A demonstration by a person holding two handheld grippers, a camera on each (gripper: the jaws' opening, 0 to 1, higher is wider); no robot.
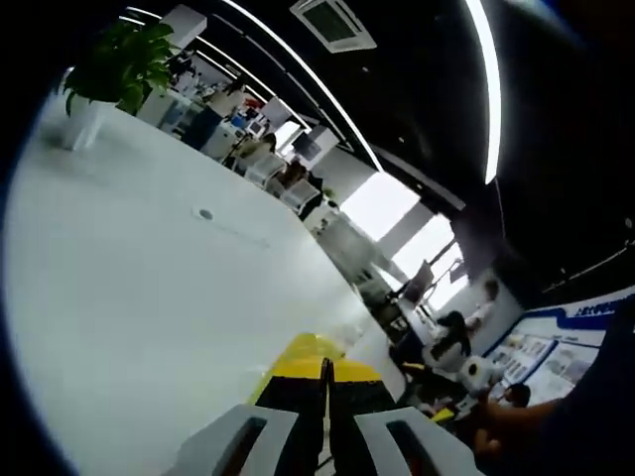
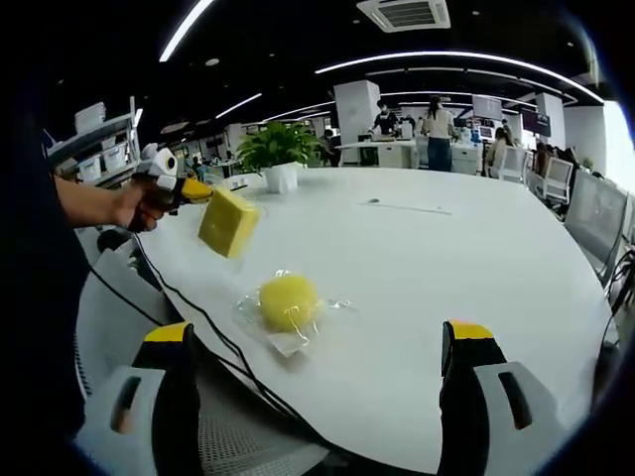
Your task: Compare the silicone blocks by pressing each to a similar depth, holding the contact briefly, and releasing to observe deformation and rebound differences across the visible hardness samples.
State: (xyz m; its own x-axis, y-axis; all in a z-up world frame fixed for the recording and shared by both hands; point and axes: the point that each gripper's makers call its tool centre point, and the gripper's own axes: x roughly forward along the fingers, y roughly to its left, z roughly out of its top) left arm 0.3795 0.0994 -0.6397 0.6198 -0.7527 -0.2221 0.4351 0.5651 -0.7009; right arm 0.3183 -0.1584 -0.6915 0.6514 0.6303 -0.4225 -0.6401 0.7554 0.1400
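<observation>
Left gripper (image 1: 325,382) jaws pinch a flat yellow silicone block (image 2: 228,222), lifted off the white table (image 2: 446,258). Right gripper (image 2: 319,342) jaws gape wide, empty; a round yellow block (image 2: 288,301) in clear wrap lies between them, ahead.

1 yellow square block (image 2: 229,222), 1 yellow round block (image 2: 288,301) lying on 1 clear plastic wrapper (image 2: 335,307), 1 potted plant (image 2: 276,151), 1 white counter (image 2: 476,268), 2 black cables (image 2: 203,327).

Yellow block (image 2: 229,222) held tilted above table, yellow ball (image 2: 288,301) lying in clear wrap below
</observation>
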